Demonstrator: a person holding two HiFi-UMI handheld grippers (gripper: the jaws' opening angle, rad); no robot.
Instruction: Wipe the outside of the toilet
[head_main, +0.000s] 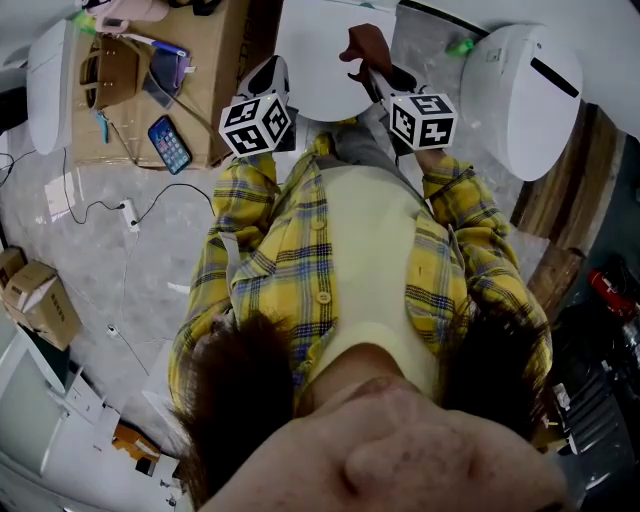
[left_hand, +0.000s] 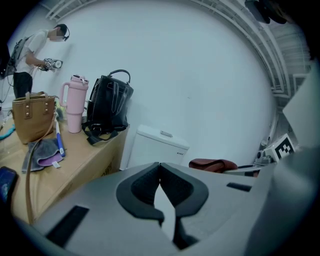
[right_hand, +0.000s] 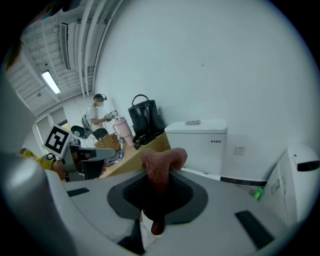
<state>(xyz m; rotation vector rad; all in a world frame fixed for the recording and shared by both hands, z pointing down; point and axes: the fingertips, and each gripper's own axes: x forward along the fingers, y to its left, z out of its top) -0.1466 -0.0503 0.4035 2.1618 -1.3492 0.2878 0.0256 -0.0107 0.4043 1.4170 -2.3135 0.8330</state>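
A white toilet (head_main: 320, 70) stands ahead of me; its tank shows in the left gripper view (left_hand: 157, 146) and in the right gripper view (right_hand: 198, 141). My right gripper (right_hand: 159, 176) is shut on a reddish-brown cloth (right_hand: 161, 167), which sticks up between the jaws. In the head view that gripper (head_main: 372, 72) holds the cloth (head_main: 366, 45) over the toilet's right side. My left gripper (left_hand: 159, 169) is shut with nothing in it and hangs beside the toilet's left edge (head_main: 268, 80). From the left gripper view the cloth (left_hand: 212, 164) lies to the right.
A cardboard counter (left_hand: 75, 155) left of the toilet carries a tan handbag (left_hand: 32, 117), a pink tumbler (left_hand: 75, 102), a black bag (left_hand: 107, 105) and a phone (head_main: 169, 144). A second white toilet (head_main: 530, 95) stands at the right. Cables (head_main: 120, 210) lie on the floor. Another person (left_hand: 35, 55) stands far back.
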